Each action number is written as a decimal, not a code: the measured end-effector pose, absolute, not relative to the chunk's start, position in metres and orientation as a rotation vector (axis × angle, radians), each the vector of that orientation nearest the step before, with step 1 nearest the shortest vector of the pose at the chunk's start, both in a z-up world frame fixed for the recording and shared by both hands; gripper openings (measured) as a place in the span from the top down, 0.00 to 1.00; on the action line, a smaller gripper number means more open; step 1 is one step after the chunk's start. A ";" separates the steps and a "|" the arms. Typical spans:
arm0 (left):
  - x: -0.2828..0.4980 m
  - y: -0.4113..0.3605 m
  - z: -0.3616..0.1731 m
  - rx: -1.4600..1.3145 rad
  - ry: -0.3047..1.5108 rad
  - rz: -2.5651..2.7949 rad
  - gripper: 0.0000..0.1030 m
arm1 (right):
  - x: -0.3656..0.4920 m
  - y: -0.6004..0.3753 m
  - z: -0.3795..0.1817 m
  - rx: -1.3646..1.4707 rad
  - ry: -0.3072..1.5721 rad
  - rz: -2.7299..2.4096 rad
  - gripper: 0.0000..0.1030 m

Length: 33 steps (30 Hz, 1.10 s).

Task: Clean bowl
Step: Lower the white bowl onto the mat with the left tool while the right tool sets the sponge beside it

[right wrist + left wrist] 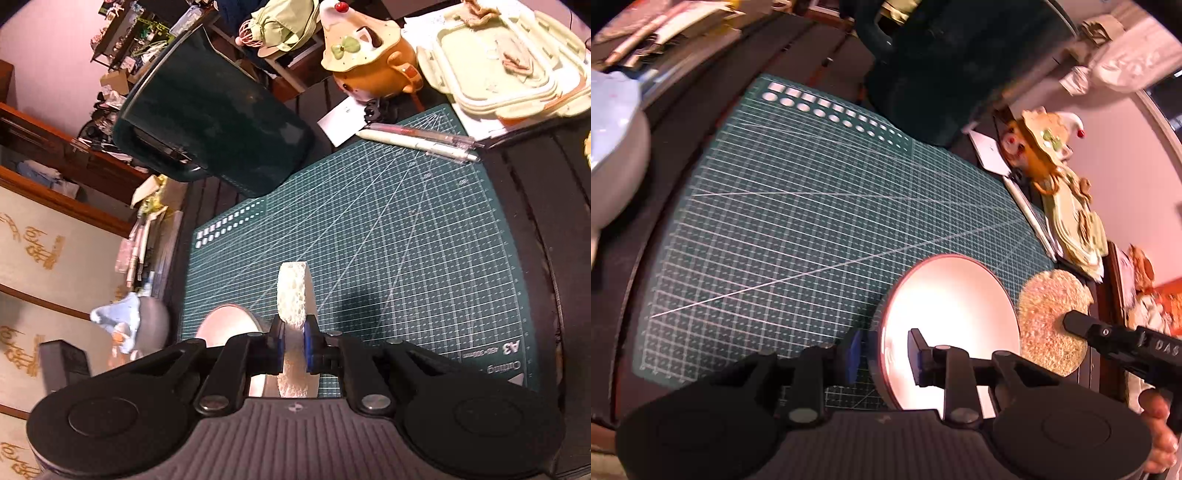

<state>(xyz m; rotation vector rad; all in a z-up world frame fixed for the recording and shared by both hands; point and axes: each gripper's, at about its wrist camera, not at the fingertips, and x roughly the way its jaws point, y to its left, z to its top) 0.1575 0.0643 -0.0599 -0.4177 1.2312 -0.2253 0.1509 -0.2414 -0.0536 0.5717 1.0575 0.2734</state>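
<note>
A pale bowl with a red-brown rim (949, 325) is held tilted above the green cutting mat (798, 221). My left gripper (882, 354) is shut on the bowl's near rim, one blue pad outside, the other inside. A round beige scouring sponge (1054, 321) stands just right of the bowl, edge close to its rim. My right gripper (294, 349) is shut on that sponge (293, 295), which shows edge-on as a white disc. In the left wrist view only a right gripper finger (1082, 325) shows. The bowl (229, 326) lies left of the sponge in the right wrist view.
A dark green bin (214, 125) stands at the mat's far edge. Pens (417, 138), a stack of pale green lids (506, 70) and an orange figurine (369, 62) lie along one side. A grey bowl with blue cloth (136, 325) sits at the other side.
</note>
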 end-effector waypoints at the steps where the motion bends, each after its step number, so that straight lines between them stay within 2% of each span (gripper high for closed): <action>1: 0.155 0.066 -0.058 -0.423 1.223 -0.208 0.70 | 0.149 -0.236 -0.049 0.497 1.038 0.234 0.91; 5: 0.151 0.069 -0.052 -0.459 1.197 -0.183 0.68 | 0.150 -0.221 -0.052 0.346 1.021 0.173 0.90; 10: 0.151 0.068 -0.049 -0.470 1.181 -0.177 0.66 | 0.161 -0.232 -0.073 0.521 1.075 0.268 0.90; 15: 0.149 0.071 -0.046 -0.479 1.167 -0.138 0.65 | 0.162 -0.235 -0.082 0.478 1.097 0.196 0.85; 17: 0.147 0.074 -0.043 -0.488 1.152 -0.122 0.58 | 0.160 -0.238 -0.082 0.461 1.095 0.164 0.80; 19: 0.143 0.077 -0.039 -0.492 1.133 -0.113 0.57 | 0.158 -0.239 -0.082 0.444 1.093 0.143 0.73; 23: 0.135 0.081 -0.031 -0.488 1.105 -0.109 0.57 | 0.152 -0.241 -0.079 0.413 1.090 0.125 0.69; 28: 0.119 0.081 -0.018 -0.452 1.069 -0.098 0.54 | 0.144 -0.246 -0.074 0.383 1.068 0.065 0.52; 31: 0.099 0.080 -0.003 -0.408 1.004 -0.084 0.43 | 0.137 -0.247 -0.071 0.379 1.061 0.036 0.43; 33: 0.088 0.077 0.007 -0.363 0.961 -0.085 0.41 | 0.124 -0.237 -0.057 0.319 1.027 0.018 0.39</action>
